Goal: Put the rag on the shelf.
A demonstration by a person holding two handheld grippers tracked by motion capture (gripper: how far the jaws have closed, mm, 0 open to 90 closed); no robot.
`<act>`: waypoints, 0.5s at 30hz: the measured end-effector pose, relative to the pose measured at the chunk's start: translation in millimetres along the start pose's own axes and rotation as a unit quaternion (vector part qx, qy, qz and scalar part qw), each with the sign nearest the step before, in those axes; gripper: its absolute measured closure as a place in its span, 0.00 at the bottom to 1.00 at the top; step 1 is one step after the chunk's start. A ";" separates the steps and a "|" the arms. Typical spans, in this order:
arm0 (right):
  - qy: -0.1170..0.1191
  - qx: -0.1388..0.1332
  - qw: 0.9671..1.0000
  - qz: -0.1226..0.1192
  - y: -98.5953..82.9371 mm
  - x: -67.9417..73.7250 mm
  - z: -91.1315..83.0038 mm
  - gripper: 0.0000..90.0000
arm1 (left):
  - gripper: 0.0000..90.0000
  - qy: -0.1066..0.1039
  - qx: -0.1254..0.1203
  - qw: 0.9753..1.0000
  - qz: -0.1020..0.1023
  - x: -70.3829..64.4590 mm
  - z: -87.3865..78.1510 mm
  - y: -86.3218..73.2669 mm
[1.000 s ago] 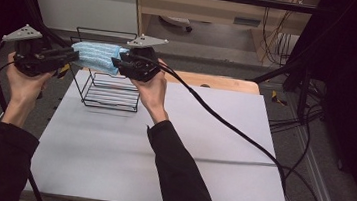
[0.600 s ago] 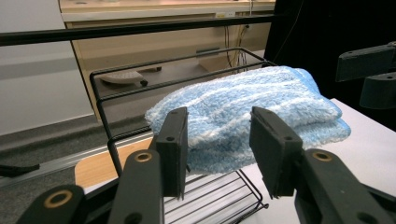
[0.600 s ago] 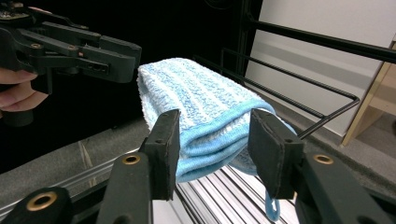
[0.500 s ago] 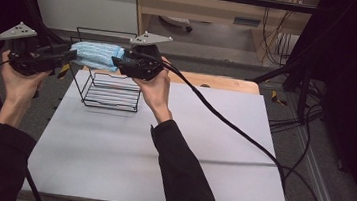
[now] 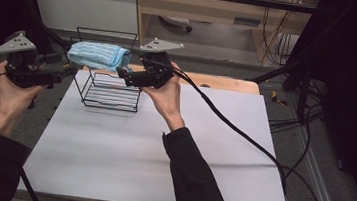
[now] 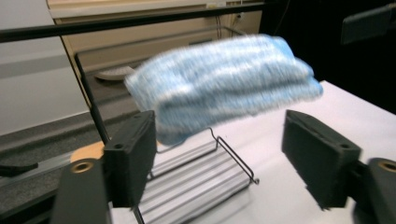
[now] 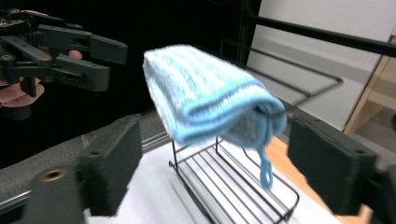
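A folded light blue towel [image 5: 98, 55] hangs over a top wire of the black wire rack [image 5: 111, 96] at the table's back left. My left gripper [image 5: 69, 69] is open just left of the towel, its pads apart from the cloth. My right gripper [image 5: 122, 77] is open just right of it, also not touching. In the left gripper view the blurred towel [image 6: 224, 88] lies beyond my open left gripper [image 6: 229, 158], above the rack [image 6: 196, 179]. In the right gripper view the towel [image 7: 210, 98] and its hanging loop sit beyond my open right gripper [image 7: 219, 156], with the left gripper [image 7: 109, 63] farther off.
The white table top [image 5: 171, 150] spreads to the front and right of the rack. A wooden strip [image 5: 223, 82] runs along the back edge. The right gripper's black cable [image 5: 243, 137] trails across the table to the right. Dark frame bars and cables stand around the table.
Both grippers, which were shut on the towel's ends, have opened and drawn back. The left one moved left. The towel stays on the rack's top wire.
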State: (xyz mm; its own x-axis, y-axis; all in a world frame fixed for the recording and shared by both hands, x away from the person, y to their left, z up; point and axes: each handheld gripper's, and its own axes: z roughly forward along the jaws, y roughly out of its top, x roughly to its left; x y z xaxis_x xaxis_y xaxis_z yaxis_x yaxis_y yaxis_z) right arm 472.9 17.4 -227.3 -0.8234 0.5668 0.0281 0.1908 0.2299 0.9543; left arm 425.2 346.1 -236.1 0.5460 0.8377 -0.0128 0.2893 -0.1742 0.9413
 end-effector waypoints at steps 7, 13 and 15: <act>-0.005 0.005 1.000 0.007 -23.4 -10.9 -23.8 0.09 | 0.16 -0.005 0.015 1.000 -0.003 -10.1 4.4 -28.3; -0.005 0.011 0.999 0.041 -54.4 -28.6 -54.2 0.05 | 0.10 -0.007 0.034 0.999 -0.003 -20.7 12.3 -53.3; -0.006 0.014 0.999 0.048 -66.2 -35.0 -66.3 0.04 | 0.10 -0.011 0.036 0.999 -0.001 -25.3 14.8 -62.3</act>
State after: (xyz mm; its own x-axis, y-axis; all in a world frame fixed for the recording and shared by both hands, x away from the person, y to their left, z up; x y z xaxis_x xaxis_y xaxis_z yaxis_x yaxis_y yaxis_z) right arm 453.8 -70.1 -271.7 -0.7936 0.5975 0.1152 0.2842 0.1966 0.9384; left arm 405.0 328.1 -299.4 0.5620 0.8268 -0.0223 0.3459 -0.2105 0.9143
